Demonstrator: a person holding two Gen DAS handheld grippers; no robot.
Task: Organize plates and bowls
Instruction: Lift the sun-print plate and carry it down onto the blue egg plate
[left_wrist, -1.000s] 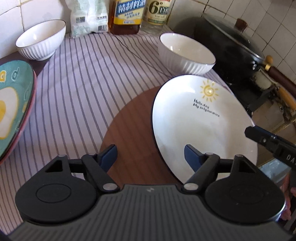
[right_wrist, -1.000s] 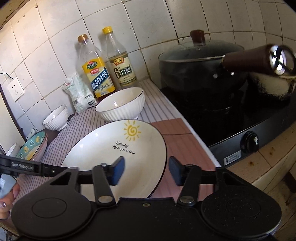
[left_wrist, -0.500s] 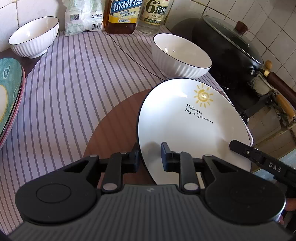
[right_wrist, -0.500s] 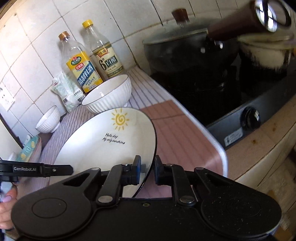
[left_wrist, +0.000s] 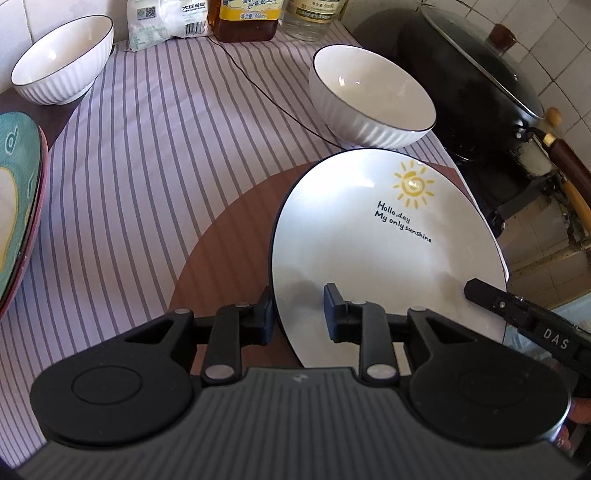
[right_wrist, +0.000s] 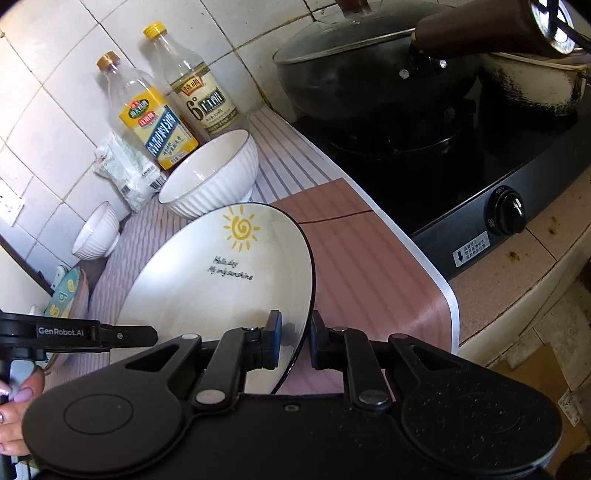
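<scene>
A white sun plate (left_wrist: 388, 251) with a yellow sun and black lettering is held above the striped mat by both grippers. My left gripper (left_wrist: 298, 314) is shut on its left rim. My right gripper (right_wrist: 295, 339) is shut on its right rim; the plate shows there too (right_wrist: 221, 273). A white ribbed bowl (left_wrist: 369, 96) stands just behind the plate, also in the right wrist view (right_wrist: 210, 177). A second white bowl (left_wrist: 62, 59) stands at the far left. A teal plate stack (left_wrist: 18, 206) lies at the left edge.
Two bottles (right_wrist: 159, 118) and a bag (left_wrist: 162, 18) stand against the tiled wall. A lidded black wok (left_wrist: 472, 81) and a small pot (right_wrist: 535, 85) sit on the stove (right_wrist: 480, 177) to the right. A thin black cord (left_wrist: 258, 92) crosses the mat.
Both grippers went from open to shut on opposite rims of the sun plate, and the plate has lifted and tilted slightly off the mat.
</scene>
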